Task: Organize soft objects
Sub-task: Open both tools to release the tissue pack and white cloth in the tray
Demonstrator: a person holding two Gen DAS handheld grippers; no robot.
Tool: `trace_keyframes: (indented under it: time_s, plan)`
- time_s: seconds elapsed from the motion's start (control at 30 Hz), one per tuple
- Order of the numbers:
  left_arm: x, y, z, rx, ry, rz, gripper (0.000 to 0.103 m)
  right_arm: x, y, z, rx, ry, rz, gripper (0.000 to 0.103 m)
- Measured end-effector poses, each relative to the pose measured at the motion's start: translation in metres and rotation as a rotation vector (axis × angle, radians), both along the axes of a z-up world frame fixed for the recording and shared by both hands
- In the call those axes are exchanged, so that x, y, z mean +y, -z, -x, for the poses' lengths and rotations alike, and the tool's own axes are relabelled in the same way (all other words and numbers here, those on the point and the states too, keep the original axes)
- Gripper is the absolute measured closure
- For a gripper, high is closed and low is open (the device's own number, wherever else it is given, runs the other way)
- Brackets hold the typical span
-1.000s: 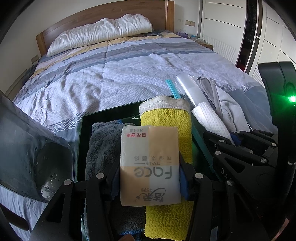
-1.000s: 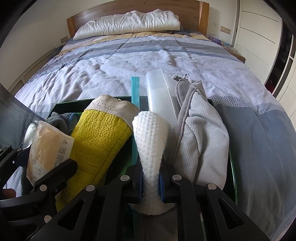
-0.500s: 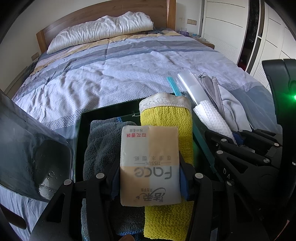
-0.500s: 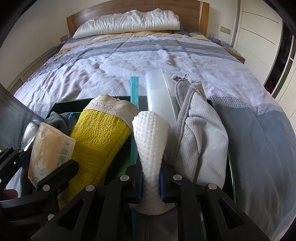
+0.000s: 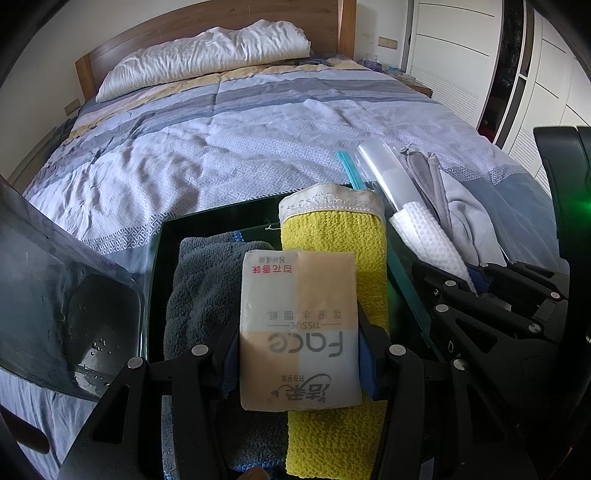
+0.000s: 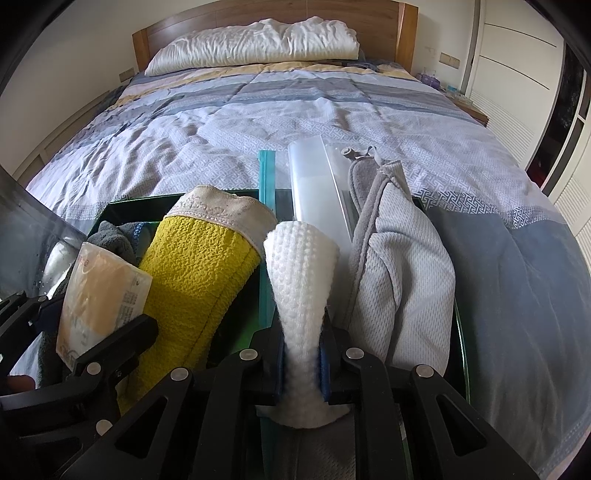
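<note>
Tissue pack [image 5: 299, 328] clamped in left tool [image 5: 298, 354]; white cloth [image 6: 301, 295] in right tool [image 6: 302, 363].

A wide bed [image 5: 258, 140] filled the room, covered by a rumpled quilt [image 6: 314, 122] in grey, blue and pale yellow bands with a maze-pattern border. A creased white pillow [image 6: 255, 44] lay across the far end against a wooden headboard [image 6: 269, 14]. Plain cream walls [image 5: 55, 33] stood behind and to the left. White wardrobe doors [image 5: 461, 55] with louvred panels lined the right side, beside a small bedside cabinet [image 6: 472, 107]. Soft daylight lit everything evenly.
</note>
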State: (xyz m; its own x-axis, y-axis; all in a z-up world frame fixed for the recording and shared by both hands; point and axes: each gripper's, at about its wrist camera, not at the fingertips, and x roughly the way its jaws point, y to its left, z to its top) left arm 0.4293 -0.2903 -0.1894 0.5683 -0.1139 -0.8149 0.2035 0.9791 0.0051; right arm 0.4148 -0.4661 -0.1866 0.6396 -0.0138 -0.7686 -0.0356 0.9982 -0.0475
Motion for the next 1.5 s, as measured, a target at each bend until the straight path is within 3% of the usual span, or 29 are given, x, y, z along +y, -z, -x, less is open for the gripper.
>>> trace_keyframes:
  time_s: [1.03,1.5]
  plan:
    - [0.0011,0.0002,-0.0003,0.003,0.001,0.003,0.057,0.0001,0.0002,-0.0015,0.003,0.005,0.015,0.087]
    - [0.0010,0.0006,-0.0002,0.007,0.002,0.006,0.057,0.0012,-0.0076,-0.0003,-0.014,0.007,0.032,0.078]
